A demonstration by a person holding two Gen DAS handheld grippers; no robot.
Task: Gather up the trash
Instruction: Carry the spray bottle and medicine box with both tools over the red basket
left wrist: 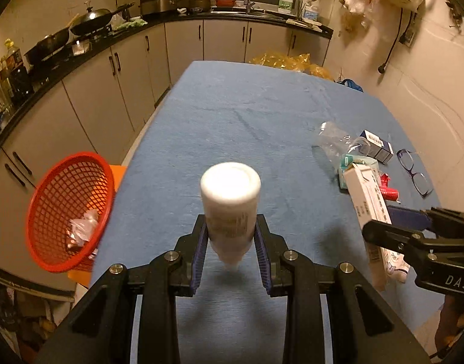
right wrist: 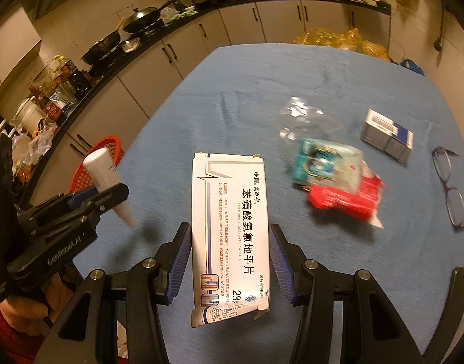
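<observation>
White bottle [left wrist: 230,200] pinched upside down in our left gripper [left wrist: 232,242], above blue table [left wrist: 232,115]. Tablet box [right wrist: 230,236] clamped in our right gripper [right wrist: 230,257], jaws half-wide. Red basket [left wrist: 68,212] off left table edge. Risks: we judge smooth bottle may slip; early release misses basket.

A white bottle [left wrist: 230,200] is held clear of the blue table [left wrist: 247,115], base away from the camera, tapered nozzle pointing down. A white tablet box [right wrist: 230,233] with printed text, its near end flap torn, is also held above the table. A red mesh basket [left wrist: 69,212] sits tilted off the table's left edge, with crumpled wrappers inside. On the table's right side lie a clear bag [right wrist: 304,118], a teal packet [right wrist: 325,160], a red packet [right wrist: 347,197] and a blue-white box [right wrist: 386,135].
</observation>
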